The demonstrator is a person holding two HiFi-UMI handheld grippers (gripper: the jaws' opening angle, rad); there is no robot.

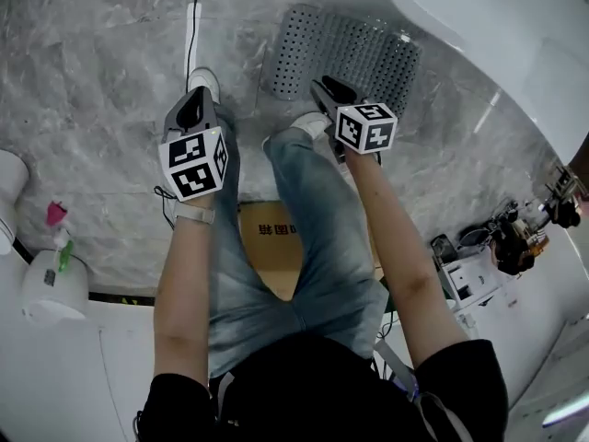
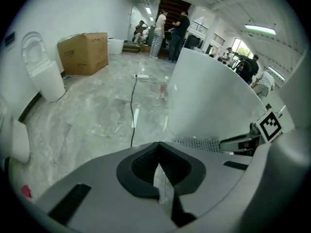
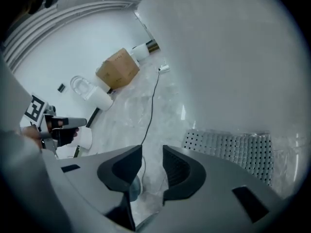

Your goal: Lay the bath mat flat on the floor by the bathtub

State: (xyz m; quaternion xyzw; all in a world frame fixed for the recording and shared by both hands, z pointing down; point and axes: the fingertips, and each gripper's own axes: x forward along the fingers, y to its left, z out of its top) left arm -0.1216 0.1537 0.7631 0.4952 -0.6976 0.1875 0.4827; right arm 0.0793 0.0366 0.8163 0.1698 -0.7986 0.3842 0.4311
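Two grippers hang over the floor (image 1: 92, 90), and neither holds anything. The left gripper (image 2: 158, 149) has its jaws pressed together with nothing between them; the right gripper (image 3: 152, 150) has its jaws apart, with only bare floor showing through the gap. The mat (image 1: 342, 52) lies at upper centre of the head view, just beside the tub (image 1: 497, 35) at upper right, and its right end looks glossy and perhaps rumpled. To do this step well, the left jaws likely need to open before they reach the mat. Each gripper should then pinch a near corner by its thin edge, coming in low. Drawing the corners apart should run the ripples out, with release only once the mat sits flat along the tub.
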